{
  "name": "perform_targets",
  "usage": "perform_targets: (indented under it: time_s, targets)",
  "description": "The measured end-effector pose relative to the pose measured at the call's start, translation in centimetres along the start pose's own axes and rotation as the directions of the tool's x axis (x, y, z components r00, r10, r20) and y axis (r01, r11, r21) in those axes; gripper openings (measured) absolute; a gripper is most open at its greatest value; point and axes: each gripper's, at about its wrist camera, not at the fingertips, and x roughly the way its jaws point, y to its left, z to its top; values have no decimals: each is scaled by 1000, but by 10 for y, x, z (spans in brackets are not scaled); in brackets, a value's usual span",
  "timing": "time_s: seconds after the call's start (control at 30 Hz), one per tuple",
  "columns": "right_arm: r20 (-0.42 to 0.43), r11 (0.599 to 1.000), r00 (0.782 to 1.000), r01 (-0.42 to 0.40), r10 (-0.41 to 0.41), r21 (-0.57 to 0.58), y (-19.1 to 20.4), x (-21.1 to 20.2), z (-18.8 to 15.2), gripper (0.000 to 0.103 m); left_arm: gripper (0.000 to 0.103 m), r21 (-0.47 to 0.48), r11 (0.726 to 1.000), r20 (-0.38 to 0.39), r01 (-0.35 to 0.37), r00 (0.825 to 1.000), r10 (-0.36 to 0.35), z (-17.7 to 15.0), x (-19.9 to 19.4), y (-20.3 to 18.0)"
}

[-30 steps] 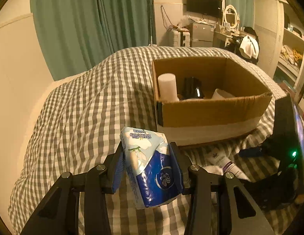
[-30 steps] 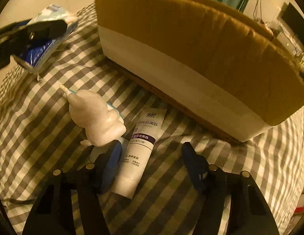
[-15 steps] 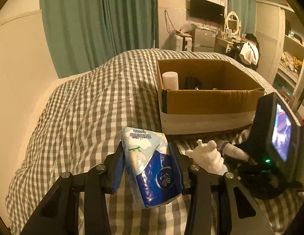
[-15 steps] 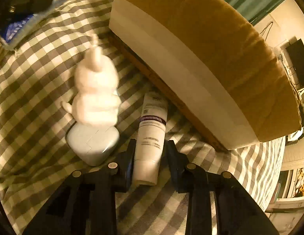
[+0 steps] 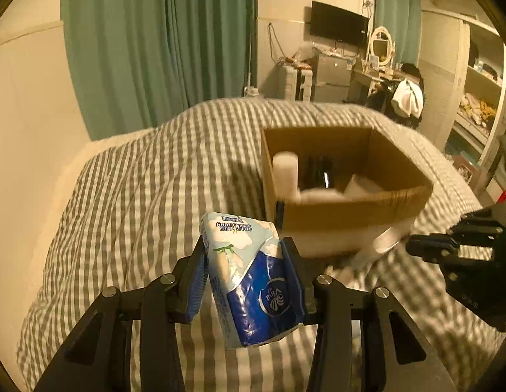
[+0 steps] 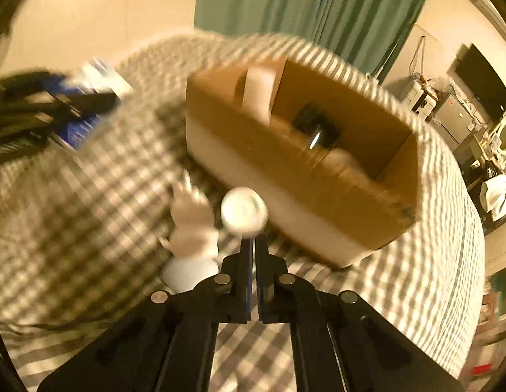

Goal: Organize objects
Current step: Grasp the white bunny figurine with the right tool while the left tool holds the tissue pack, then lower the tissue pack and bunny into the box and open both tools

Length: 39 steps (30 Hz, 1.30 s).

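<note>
Cardboard box [image 5: 347,210] ahead: left gripper [image 5: 245,281] clamps tissue pack [image 5: 249,281], right gripper [image 6: 253,248] pinches white tube [image 6: 244,214] end-on; lift both clear of rim before release.

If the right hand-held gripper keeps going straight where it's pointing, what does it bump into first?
Probably the cardboard box. The right hand-held gripper is shut on a white tube, whose cap points at the box's near wall, so the tube would likely touch first. The picture is blurry, so depth is uncertain.
</note>
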Motion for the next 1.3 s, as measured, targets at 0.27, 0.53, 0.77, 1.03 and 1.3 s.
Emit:
perform_targets:
  time_s: [0.27, 0.53, 0.77, 1.03, 1.3]
  targets:
    - [10, 998, 998, -60, 60, 9, 16, 18, 26, 2, 44, 8, 1000, 12, -30, 999, 30, 21, 18, -4]
    - [-33, 978, 978, -205, 206, 50, 28, 58, 11, 52, 44, -49, 997, -61, -63, 996, 60, -5, 44, 16]
    - [-116, 975, 969, -209, 216, 72, 48, 94, 20, 61, 44, -84, 995, -89, -45, 995, 37, -15, 52, 25]
    - [-54, 982, 982, -177, 181, 58, 58, 63, 18, 46, 44, -65, 998, -74, 8, 997, -13, -13, 33, 18]
    - [165, 992, 982, -103, 88, 79, 23, -48, 43, 46, 44, -13, 993, 51, 118, 992, -117, 54, -9, 1]
